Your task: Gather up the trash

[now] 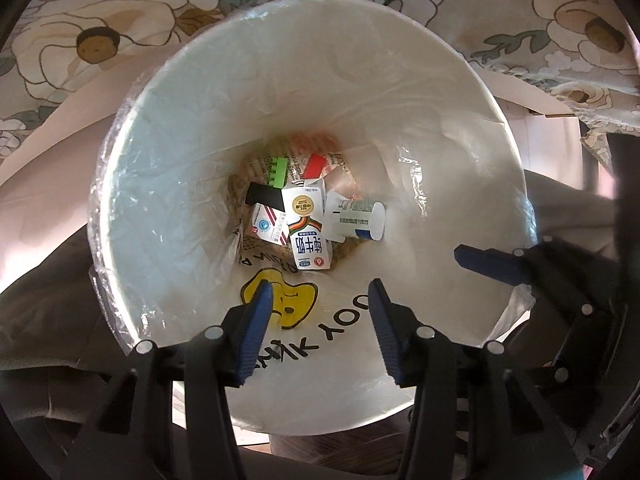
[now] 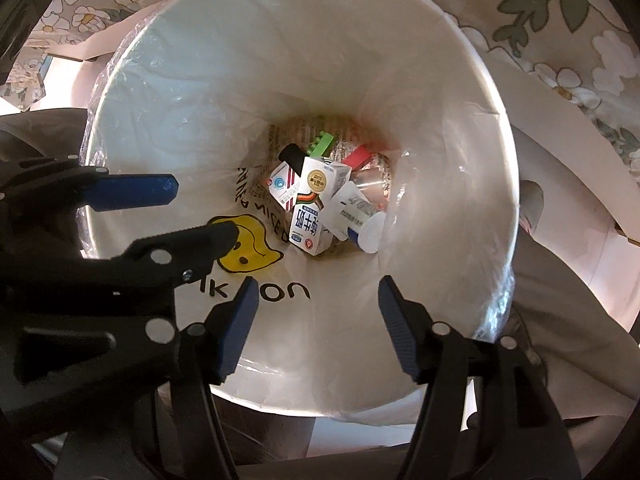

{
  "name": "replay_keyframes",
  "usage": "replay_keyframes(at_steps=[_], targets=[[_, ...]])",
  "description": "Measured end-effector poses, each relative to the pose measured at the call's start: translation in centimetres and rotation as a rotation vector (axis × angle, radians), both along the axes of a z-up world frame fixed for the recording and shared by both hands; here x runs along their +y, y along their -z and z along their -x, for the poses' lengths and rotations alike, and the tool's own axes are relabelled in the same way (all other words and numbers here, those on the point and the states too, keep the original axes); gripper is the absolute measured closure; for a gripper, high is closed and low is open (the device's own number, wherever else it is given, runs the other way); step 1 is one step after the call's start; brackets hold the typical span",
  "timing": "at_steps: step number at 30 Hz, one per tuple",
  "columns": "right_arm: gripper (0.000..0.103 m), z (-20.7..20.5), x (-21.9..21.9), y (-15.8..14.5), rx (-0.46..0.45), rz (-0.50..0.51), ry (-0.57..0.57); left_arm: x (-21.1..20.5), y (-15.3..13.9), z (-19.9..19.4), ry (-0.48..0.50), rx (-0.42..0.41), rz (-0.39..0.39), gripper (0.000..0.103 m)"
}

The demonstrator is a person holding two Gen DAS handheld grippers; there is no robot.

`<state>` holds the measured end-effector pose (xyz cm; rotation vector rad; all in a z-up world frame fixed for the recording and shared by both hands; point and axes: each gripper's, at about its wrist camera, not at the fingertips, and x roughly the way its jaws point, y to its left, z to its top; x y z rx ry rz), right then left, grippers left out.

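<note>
A white trash bin [image 1: 400, 92] lined with a plastic bag [image 1: 168, 208] fills both views; it also shows in the right wrist view [image 2: 440, 128]. At its bottom lie a milk carton [image 1: 308, 232] [image 2: 310, 216], a white bottle [image 1: 362, 220] [image 2: 360, 220], a small medicine box [image 1: 266, 226] [image 2: 282, 184], a green piece [image 1: 278, 172] [image 2: 320, 144], a red piece [image 1: 314, 166] and a black piece [image 1: 264, 197]. My left gripper [image 1: 320, 296] hangs open and empty over the bin. My right gripper [image 2: 314, 300] is open and empty beside it.
A floral cloth [image 1: 120, 20] hangs behind the bin. The bag shows a yellow printed face [image 1: 292, 300]. The right gripper's blue finger [image 1: 492, 264] shows at the right of the left wrist view. Pale boards [image 2: 560, 128] lean near the bin.
</note>
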<state>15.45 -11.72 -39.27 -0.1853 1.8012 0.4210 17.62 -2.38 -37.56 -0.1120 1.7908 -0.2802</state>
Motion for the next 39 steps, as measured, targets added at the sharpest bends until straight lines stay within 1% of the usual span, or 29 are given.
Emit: replay_keyframes(at_steps=[4,7,9,12,14,16,17,19,20,21,23,27,29,32,34,37,39], targets=[[0.040,0.2,0.0,-1.1,-0.016,0.015,-0.009,0.0,-1.0,0.1,0.013,-0.037,-0.018,0.051],[0.040,0.2,0.0,-2.6,-0.046,0.026,-0.029,-0.1,-2.8,0.3,0.035,-0.086,-0.031,0.051],[0.040,0.2,-0.2,-4.1,-0.073,0.018,-0.030,0.0,-4.2,0.3,0.049,-0.120,-0.049,0.051],[0.040,0.0,-0.7,-6.6,-0.116,0.011,-0.022,0.3,-7.0,0.3,0.073,-0.202,-0.084,0.051],[0.040,-0.1,-0.9,-8.7,-0.161,0.009,-0.022,0.6,-9.1,0.4,0.089,-0.263,-0.116,0.051],[0.040,-0.1,-1.3,-10.6,-0.198,0.008,-0.026,0.9,-10.9,0.5,0.090,-0.305,-0.134,0.051],[0.040,-0.1,-1.5,-12.3,-0.229,-0.003,-0.020,1.3,-12.4,0.5,0.084,-0.341,-0.139,0.050],[0.040,0.0,-1.8,-14.4,-0.262,-0.022,-0.008,1.7,-14.5,0.7,0.076,-0.387,-0.145,0.045],[0.039,0.0,-2.2,-16.1,-0.293,-0.025,0.006,1.9,-15.8,0.9,0.073,-0.419,-0.144,0.045],[0.035,0.1,-2.4,-17.1,-0.315,-0.028,0.014,2.0,-17.3,1.2,0.074,-0.450,-0.143,0.043],[0.034,0.4,-2.7,-19.6,-0.367,-0.037,0.022,2.2,-19.9,1.9,0.072,-0.508,-0.147,0.040],[0.034,1.4,-3.4,-23.7,-0.466,-0.032,0.012,2.5,-23.8,3.4,0.073,-0.592,-0.141,0.034],[0.034,2.0,-3.8,-25.4,-0.497,-0.034,0.022,2.4,-25.4,4.3,0.076,-0.620,-0.134,0.033],[0.033,3.1,-4.2,-27.9,-0.542,-0.052,0.037,1.7,-27.4,5.8,0.096,-0.673,-0.160,0.026],[0.029,4.0,-4.4,-29.3,-0.581,-0.053,0.047,1.4,-28.8,7.0,0.104,-0.714,-0.171,0.020],[0.026,5.6,-4.8,-31.5,-0.660,-0.037,0.071,1.3,-30.6,8.6,0.102,-0.748,-0.160,0.016],[0.025,6.7,-5.1,-32.7,-0.717,-0.020,0.085,1.0,-31.7,9.8,0.100,-0.785,-0.171,0.013]])
